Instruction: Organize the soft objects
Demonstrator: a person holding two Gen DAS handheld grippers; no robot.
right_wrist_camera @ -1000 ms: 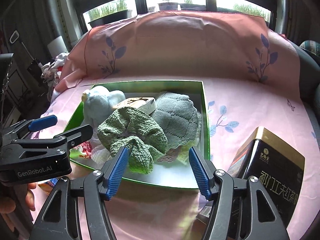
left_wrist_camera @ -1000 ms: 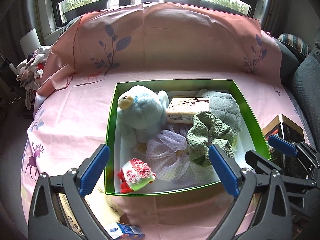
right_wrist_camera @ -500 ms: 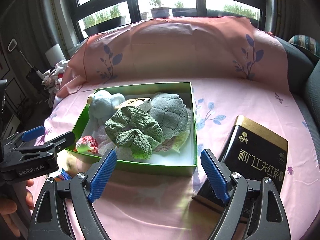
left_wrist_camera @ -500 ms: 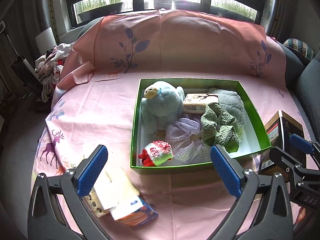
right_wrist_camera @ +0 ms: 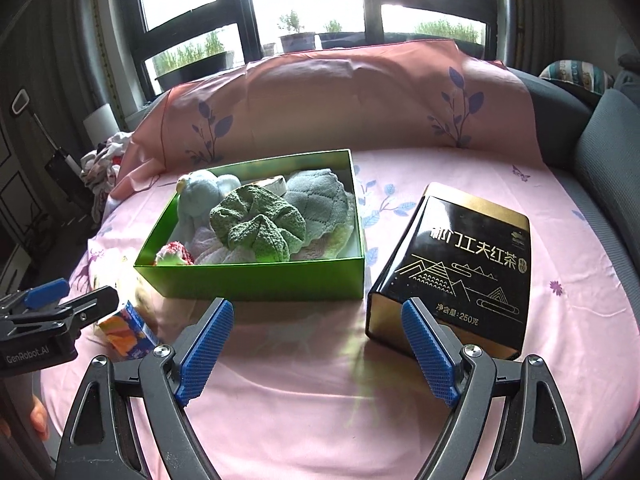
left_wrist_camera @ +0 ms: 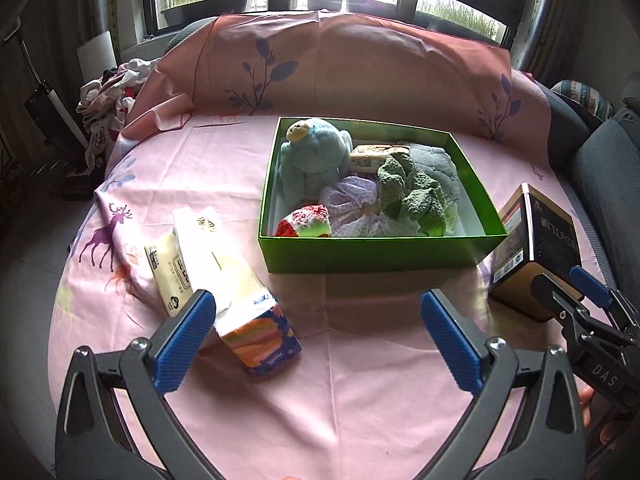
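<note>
A green box (left_wrist_camera: 380,252) sits on the pink cloth and holds soft things. Inside are a pale blue plush toy (left_wrist_camera: 312,160), a green knitted cloth (left_wrist_camera: 412,192), a grey quilted towel (left_wrist_camera: 436,164), a lilac frilly piece (left_wrist_camera: 352,200), a red-white-green bundle (left_wrist_camera: 308,222) and a small beige packet (left_wrist_camera: 370,156). My left gripper (left_wrist_camera: 316,304) hangs open and empty in front of the box. My right gripper (right_wrist_camera: 318,308) is open and empty too, short of the box (right_wrist_camera: 256,280), with the green cloth (right_wrist_camera: 256,228) lying loose inside.
A black and gold tea tin (right_wrist_camera: 468,268) lies right of the box. Pale tissue packs (left_wrist_camera: 192,252) and a colourful pack (left_wrist_camera: 260,332) lie left of it. A heap of clothes (left_wrist_camera: 108,96) sits far left, and a grey sofa (right_wrist_camera: 608,140) at the right.
Both grippers have drawn back from the box toward the near edge. The right jaws have spread wider and come away from the green cloth, which stays in the box.
</note>
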